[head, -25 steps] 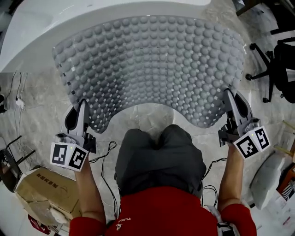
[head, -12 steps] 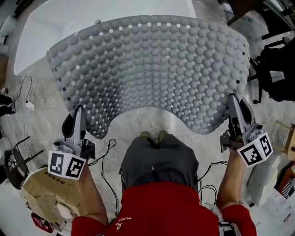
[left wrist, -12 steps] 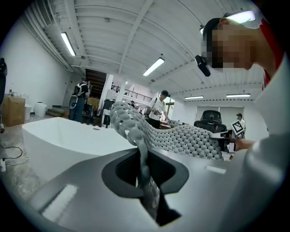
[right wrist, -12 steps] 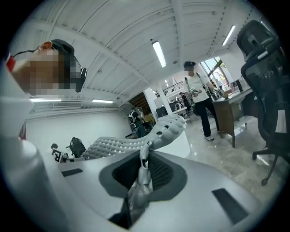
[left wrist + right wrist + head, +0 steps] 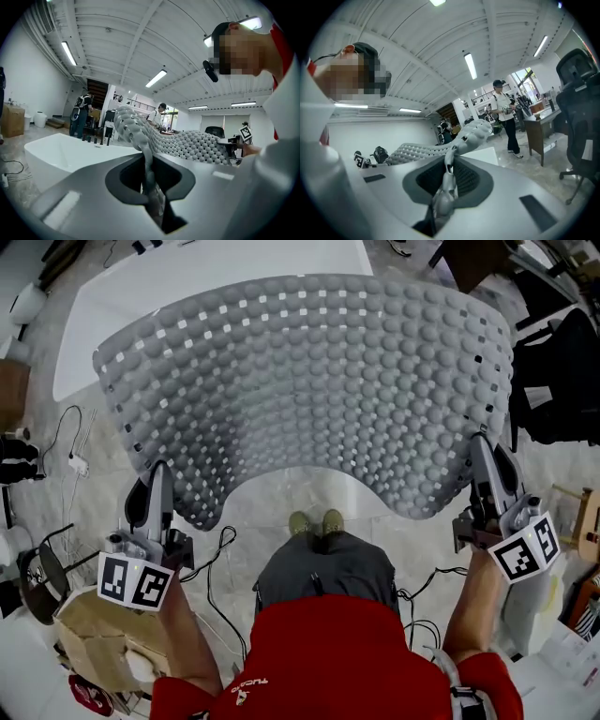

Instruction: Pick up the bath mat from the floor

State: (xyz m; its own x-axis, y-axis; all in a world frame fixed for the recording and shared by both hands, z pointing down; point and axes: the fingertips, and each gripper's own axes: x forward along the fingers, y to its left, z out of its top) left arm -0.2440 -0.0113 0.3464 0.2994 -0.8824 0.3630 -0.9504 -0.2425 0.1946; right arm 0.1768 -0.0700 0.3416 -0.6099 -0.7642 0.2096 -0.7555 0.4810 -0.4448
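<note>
Two corners of the bath mat [image 5: 309, 381] are clamped by left gripper [image 5: 159, 474] and right gripper [image 5: 483, 448].

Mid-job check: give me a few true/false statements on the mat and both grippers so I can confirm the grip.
1. The left gripper is shut on the bath mat. True.
2. The right gripper is open and empty. False: it is shut on the mat's opposite edge.
3. The mat lies flat on the floor. False: it hangs spread between the two grippers, off the floor.
4. A white bathtub stands beyond the mat. True.
</note>
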